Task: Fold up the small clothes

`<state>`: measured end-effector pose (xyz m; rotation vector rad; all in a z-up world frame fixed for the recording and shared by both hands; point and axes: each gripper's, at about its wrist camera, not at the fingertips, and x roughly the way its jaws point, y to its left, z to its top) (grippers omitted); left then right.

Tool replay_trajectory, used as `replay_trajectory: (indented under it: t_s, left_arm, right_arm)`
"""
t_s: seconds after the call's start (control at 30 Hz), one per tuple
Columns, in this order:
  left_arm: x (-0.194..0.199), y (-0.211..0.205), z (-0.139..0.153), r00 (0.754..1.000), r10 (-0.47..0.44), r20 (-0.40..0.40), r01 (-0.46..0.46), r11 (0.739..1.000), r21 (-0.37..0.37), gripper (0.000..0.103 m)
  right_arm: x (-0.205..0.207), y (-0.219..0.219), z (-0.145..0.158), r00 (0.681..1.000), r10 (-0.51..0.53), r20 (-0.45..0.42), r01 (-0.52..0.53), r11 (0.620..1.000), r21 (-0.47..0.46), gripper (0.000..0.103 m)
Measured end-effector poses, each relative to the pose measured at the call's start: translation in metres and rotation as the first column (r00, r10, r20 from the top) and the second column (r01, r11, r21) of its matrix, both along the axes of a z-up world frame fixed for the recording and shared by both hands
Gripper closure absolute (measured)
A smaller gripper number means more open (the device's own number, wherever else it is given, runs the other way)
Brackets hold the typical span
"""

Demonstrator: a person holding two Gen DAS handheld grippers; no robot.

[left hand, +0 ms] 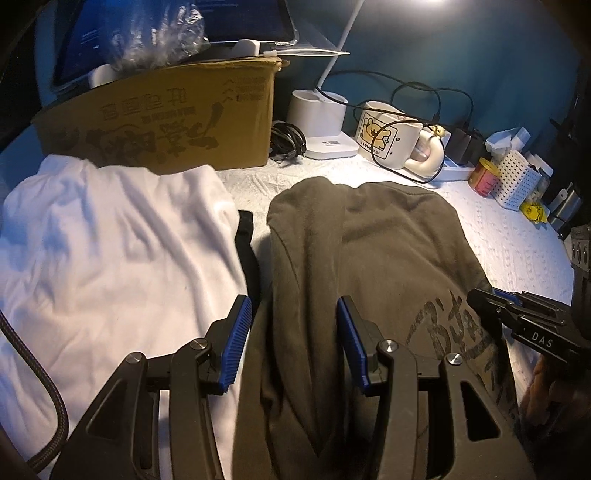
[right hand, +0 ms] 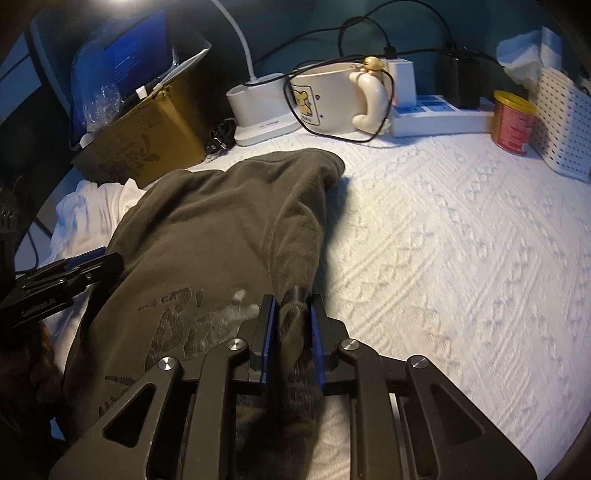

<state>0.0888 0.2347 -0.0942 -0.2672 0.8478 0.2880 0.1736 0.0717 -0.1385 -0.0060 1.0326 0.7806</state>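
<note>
The dark olive fleece garment with black lettering [right hand: 229, 229] is lying lengthwise on the white knitted bedspread [right hand: 461, 240], just right of a white cotton garment [left hand: 110, 240]. The right gripper [right hand: 292, 314] is pinching the olive garment's near right edge, probably to lift it for a fold. The left gripper [left hand: 293, 332] is hovering half open over the left edge, gripping nothing.

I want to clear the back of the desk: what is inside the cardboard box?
Crumpled clear plastic sticks out of the cardboard box, with a dark screen standing at its top. Its walls hide anything lower.
</note>
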Motion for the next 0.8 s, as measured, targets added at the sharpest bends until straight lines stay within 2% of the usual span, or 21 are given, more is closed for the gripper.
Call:
replay_trajectory:
  t_s: [0.03, 0.1, 0.4, 0.8]
  left_arm:
    - [-0.003, -0.002, 0.0, 1.0, 0.002, 0.0, -0.002, 1.0, 0.0, 0.055]
    - [-0.009, -0.006, 0.0, 1.0, 0.004, -0.001, -0.004, 1.0, -0.001, 0.055]
    - [-0.032, -0.02, 0.0, 1.0, 0.013, -0.006, -0.013, 1.0, -0.003, 0.055]
    - [-0.057, -0.05, 0.017, 0.999, -0.032, 0.025, 0.032, 0.999, 0.013, 0.055]
  right_arm:
    - [-0.001, -0.002, 0.001, 1.0, -0.002, -0.004, 0.002, 1.0, -0.003, 0.08]
    - [-0.005, -0.005, 0.002, 1.0, -0.004, -0.011, 0.004, 1.0, -0.006, 0.078]
    - [-0.032, -0.025, 0.001, 1.0, -0.004, -0.031, 0.004, 1.0, 0.024, 0.078]
    - [-0.07, -0.039, 0.004, 1.0, -0.008, -0.01, 0.008, 1.0, 0.017, 0.078]
